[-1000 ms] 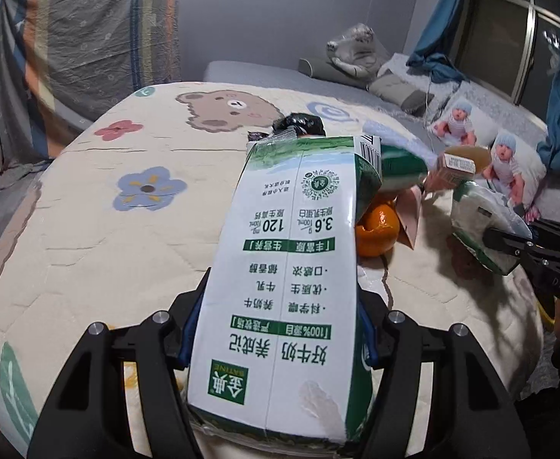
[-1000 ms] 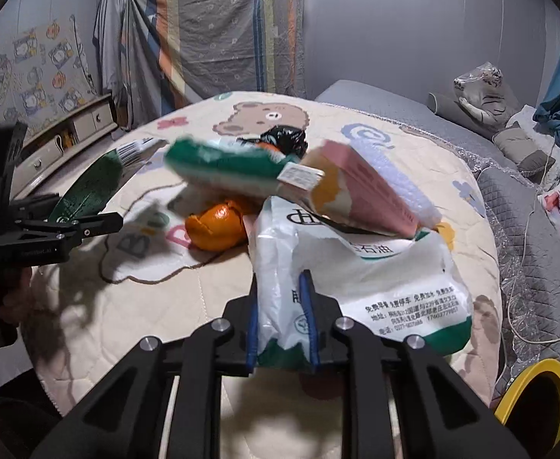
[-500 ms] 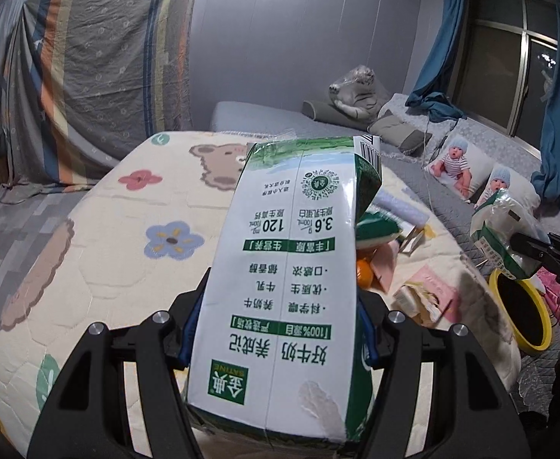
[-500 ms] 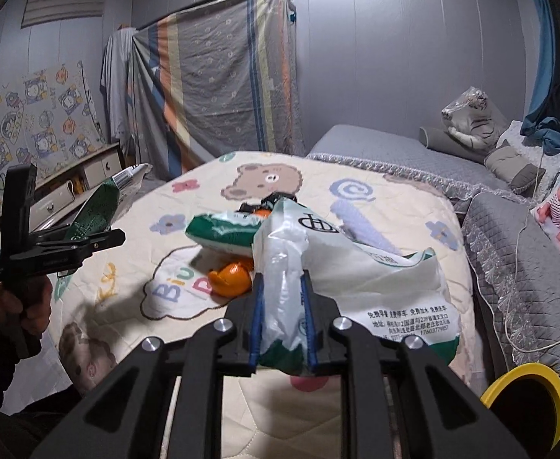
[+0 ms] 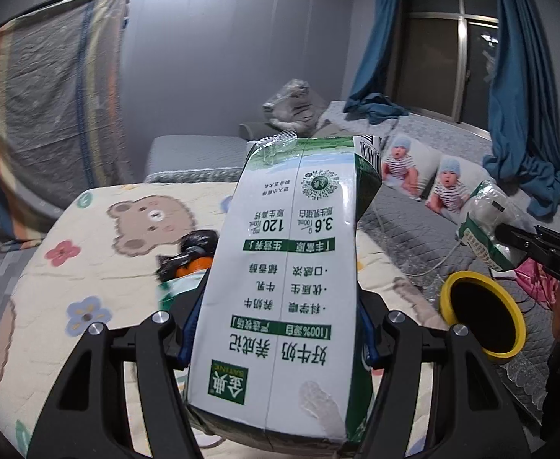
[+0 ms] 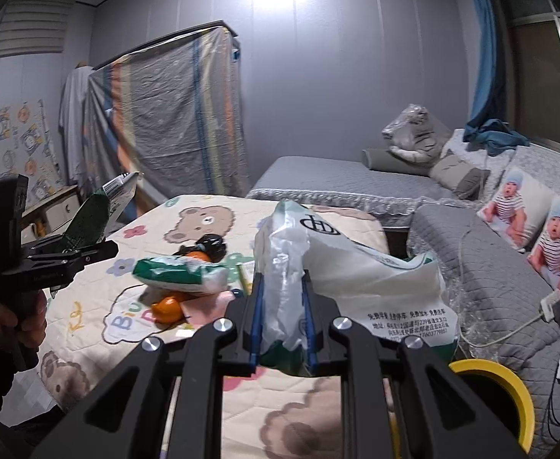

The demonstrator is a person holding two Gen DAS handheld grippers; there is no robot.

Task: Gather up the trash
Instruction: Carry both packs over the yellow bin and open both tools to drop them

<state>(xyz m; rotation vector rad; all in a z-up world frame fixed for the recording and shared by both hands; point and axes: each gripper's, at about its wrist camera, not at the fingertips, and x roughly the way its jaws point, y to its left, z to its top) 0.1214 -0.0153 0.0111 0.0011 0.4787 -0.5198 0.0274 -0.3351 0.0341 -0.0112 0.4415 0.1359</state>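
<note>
My left gripper (image 5: 276, 329) is shut on a tall white and green milk carton (image 5: 291, 267), which sticks forward and fills the middle of the left wrist view. The right gripper (image 6: 282, 319) is shut on a crumpled white and green plastic bag (image 6: 341, 267). Both are lifted above the bed's cartoon quilt (image 6: 153, 225). A yellow-rimmed bin (image 5: 482, 313) stands low to the right of the bed; its rim (image 6: 505, 390) shows under the bag in the right wrist view. In that view the left gripper (image 6: 88, 248) with the carton (image 6: 100, 210) is at far left.
On the quilt lie a green and white packet (image 6: 180, 271), an orange peel (image 6: 169, 306), a black bag (image 6: 211, 246) and a pink wrapper. A grey sofa (image 6: 490, 267) with baby-print cushions (image 5: 421, 176) is on the right. A white cable runs across it.
Both grippers rose off the quilt with their loads and swung toward the right side of the bed. The yellow bin has come into view in both cameras.
</note>
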